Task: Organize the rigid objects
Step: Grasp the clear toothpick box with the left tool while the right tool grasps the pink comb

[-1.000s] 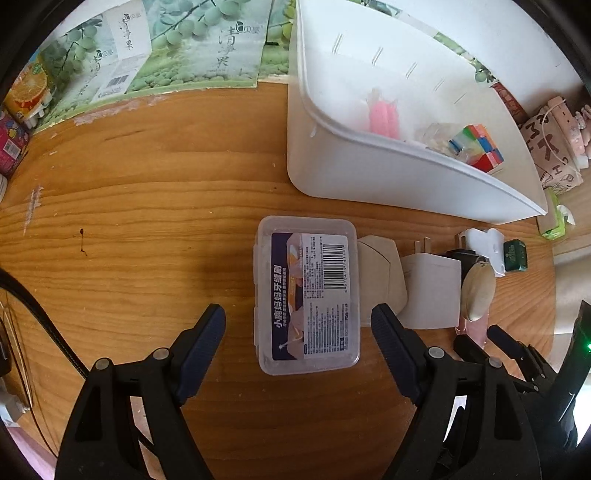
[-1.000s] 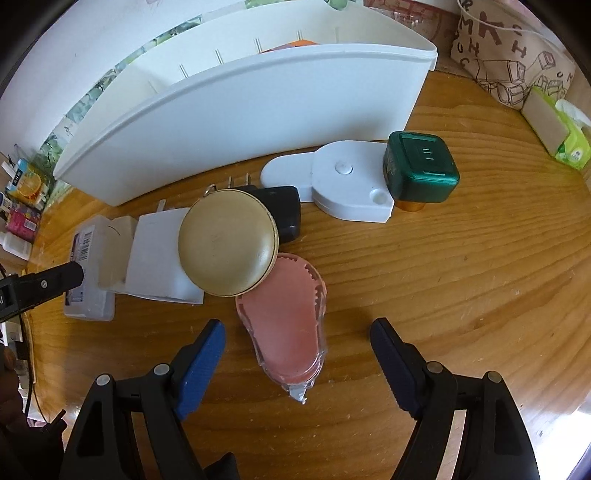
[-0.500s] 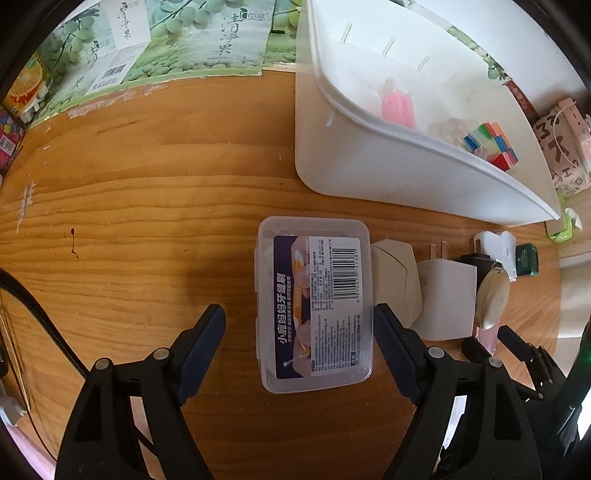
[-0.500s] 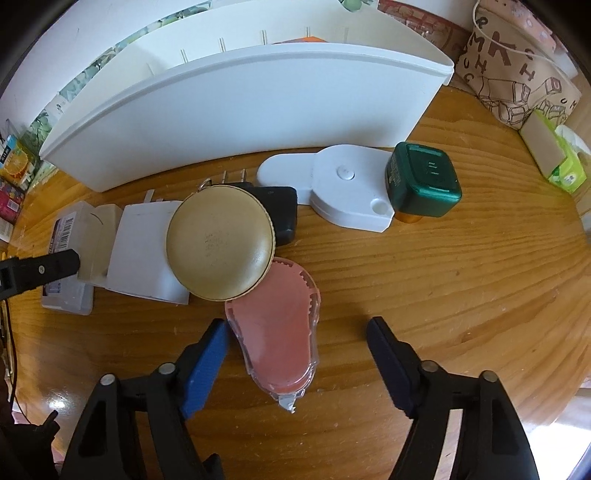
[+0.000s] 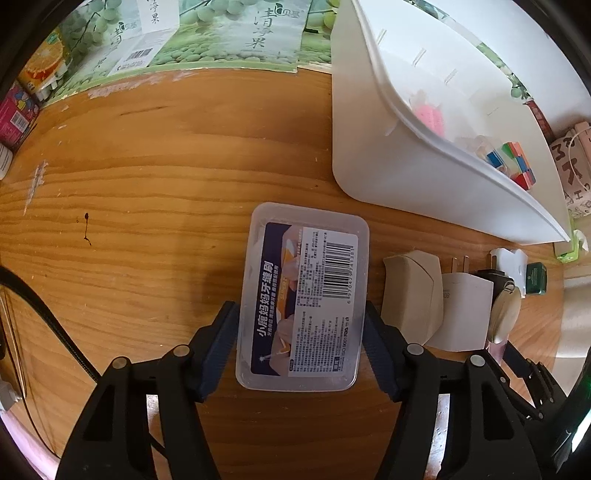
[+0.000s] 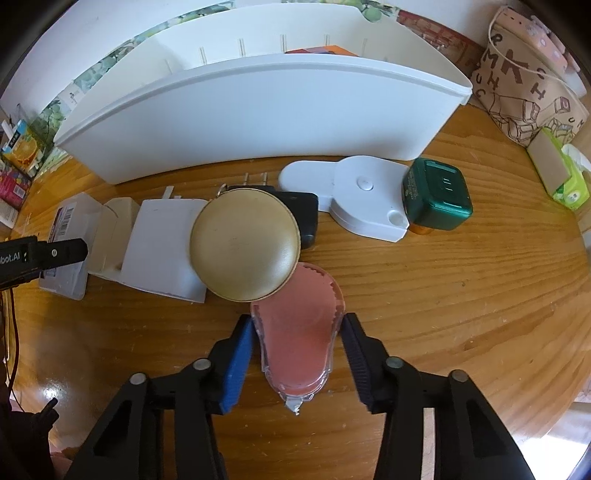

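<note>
Wooden tabletop [image 5: 147, 177], grain running across both frames. Left gripper [image 5: 301, 334], bottom centre of the left wrist view: jaws just closing, both pads against the long sides of a clear plastic box [image 5: 304, 295] with a dark label and barcode, lying flat at frame centre. Right gripper [image 6: 297, 347], bottom centre of the right wrist view: jaws just closing, narrowed around a pink correction-tape dispenser [image 6: 299, 332] lying flat on the wood, left pad touching its side, right pad at its edge, contact there hard to tell. Round beige compact [image 6: 243, 243], centre of the right wrist view, overlapping the dispenser's upper end and resting across a white charger block [image 6: 159, 243] and a black adapter [image 6: 306, 218]. Beige angular piece [image 5: 412, 291], just right of the clear box in the left wrist view, touching the white charger. White flat device [image 6: 354, 199], upper centre right, with a green square-lidded jar [image 6: 437, 199] touching its right end. White storage bin [image 6: 258, 118], across the upper half of the right wrist view; in the left wrist view upper right, containing a pink item [image 5: 430, 118] and a multicoloured cube [image 5: 513, 166]. Patterned pouch [image 6: 528, 85], top right. Green tissue pack [image 6: 567, 177], right edge. Green printed cartons [image 5: 221, 33], along the top of the left wrist view.
</note>
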